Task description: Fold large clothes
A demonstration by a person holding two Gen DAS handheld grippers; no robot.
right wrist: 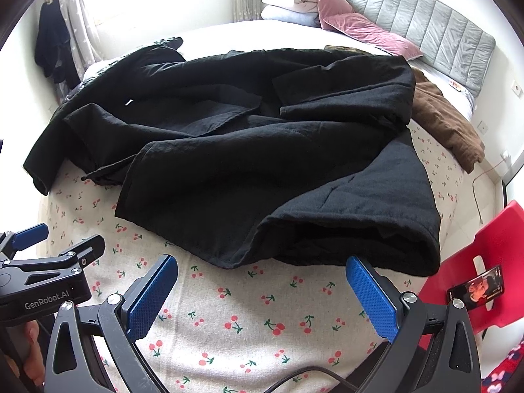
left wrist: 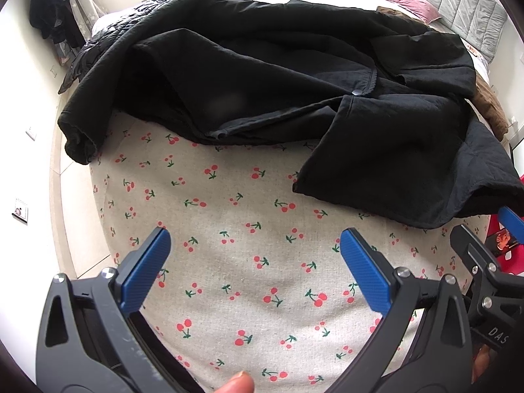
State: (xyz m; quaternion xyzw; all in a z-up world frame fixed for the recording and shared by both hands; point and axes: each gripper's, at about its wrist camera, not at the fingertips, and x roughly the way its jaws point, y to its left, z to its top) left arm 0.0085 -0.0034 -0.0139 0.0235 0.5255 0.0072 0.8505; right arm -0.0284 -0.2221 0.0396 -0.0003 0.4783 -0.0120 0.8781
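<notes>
Your left gripper (left wrist: 255,262): fingers apart, nothing held, over the cherry-print sheet (left wrist: 229,278) at the bed's near edge | your right gripper (right wrist: 262,291): fingers apart, empty, just short of the hem | black coat (right wrist: 229,137): rumpled mid-bed, one sleeve at the left edge | brown garment (right wrist: 448,124), perhaps corduroy, by the right edge

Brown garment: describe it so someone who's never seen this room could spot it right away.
Start at the bed with the cherry-print cover and find the big black coat spread across it. The brown garment lies bunched at the coat's far right edge, towards the grey padded headboard. It is the only brown piece; the pillows near it are pink.
</notes>
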